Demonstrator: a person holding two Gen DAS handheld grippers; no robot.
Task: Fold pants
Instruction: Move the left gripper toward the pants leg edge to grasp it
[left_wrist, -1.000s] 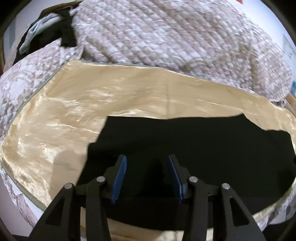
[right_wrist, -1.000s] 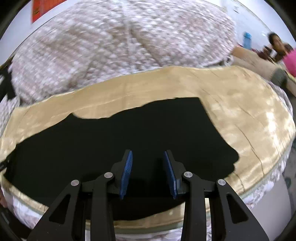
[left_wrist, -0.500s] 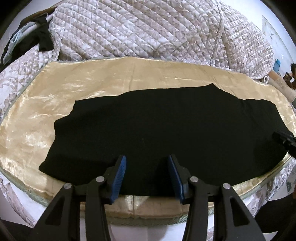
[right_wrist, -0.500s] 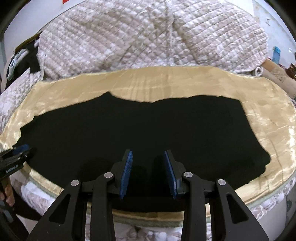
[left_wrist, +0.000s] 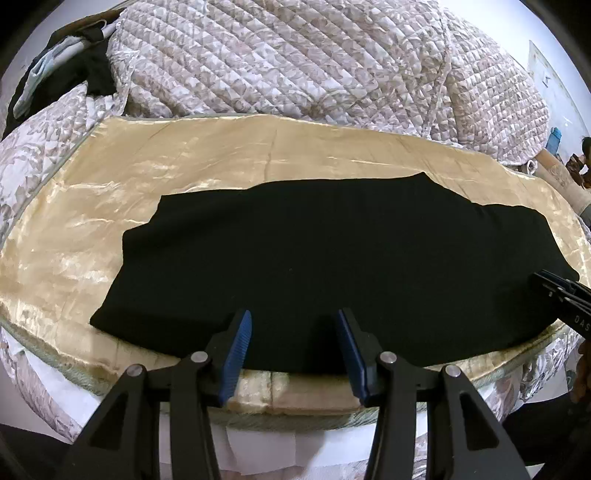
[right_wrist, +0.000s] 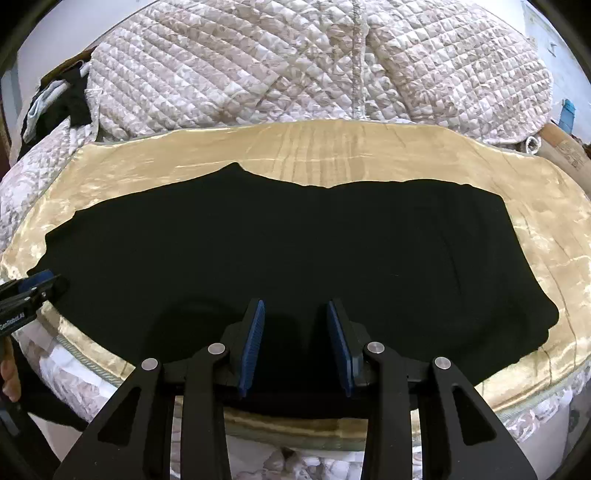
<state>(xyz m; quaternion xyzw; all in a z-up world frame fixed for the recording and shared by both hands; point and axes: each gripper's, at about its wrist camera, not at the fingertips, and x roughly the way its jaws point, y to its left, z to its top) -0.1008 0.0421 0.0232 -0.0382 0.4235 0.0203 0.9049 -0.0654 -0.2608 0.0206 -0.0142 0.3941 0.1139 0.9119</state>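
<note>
Black pants (left_wrist: 332, 266) lie spread flat and lengthwise on a gold satin sheet (left_wrist: 110, 192), along that sheet's near edge. Off the sheet's far left corner sits a heap of dark and pale clothing (left_wrist: 66, 74). Beyond the sheet's far edge a quilted patterned blanket (left_wrist: 314, 62) is piled up. Left gripper (left_wrist: 293, 347): blue-padded fingers (left_wrist: 236, 350) spread apart, poised over the near hem of the pants at the sheet's left half, nothing between them; whether the tips touch the cloth cannot be told. Right gripper (right_wrist: 295, 339): fingers (right_wrist: 253, 341) likewise parted with nothing clamped, over the pants at the sheet's right half. A cardboard box (right_wrist: 565, 151) stands off the sheet's far right corner.
</note>
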